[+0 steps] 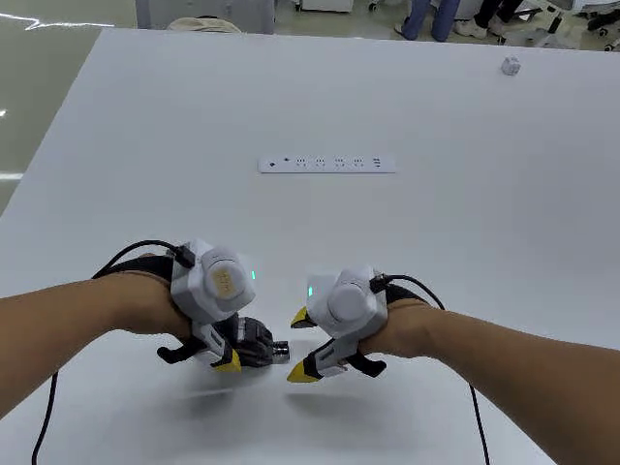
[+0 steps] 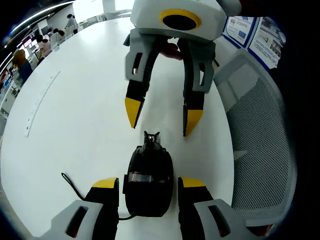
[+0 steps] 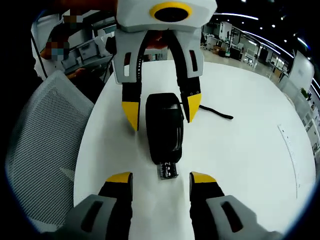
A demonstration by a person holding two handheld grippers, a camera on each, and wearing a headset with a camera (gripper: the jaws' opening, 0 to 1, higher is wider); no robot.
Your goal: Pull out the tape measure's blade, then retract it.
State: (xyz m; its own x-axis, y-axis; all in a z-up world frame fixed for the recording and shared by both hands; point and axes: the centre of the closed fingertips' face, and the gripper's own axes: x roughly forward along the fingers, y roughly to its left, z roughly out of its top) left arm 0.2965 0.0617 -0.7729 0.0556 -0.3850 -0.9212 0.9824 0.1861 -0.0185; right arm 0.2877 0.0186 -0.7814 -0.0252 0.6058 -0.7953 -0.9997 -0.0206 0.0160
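A black tape measure lies low over the white table, held in my left gripper. In the left gripper view its body sits tight between the two yellow-tipped jaws of the left gripper, and its blade tip points at the right gripper. My right gripper faces it, open. In the right gripper view the metal blade tip sticks out of the tape measure just ahead of the right gripper, touching neither jaw. No length of blade is drawn out.
A white power strip lies mid-table, and a small white cube sits far right. A grey mesh chair stands at the table's near edge. The tape measure's black wrist strap trails on the table. Black cables hang from both grippers.
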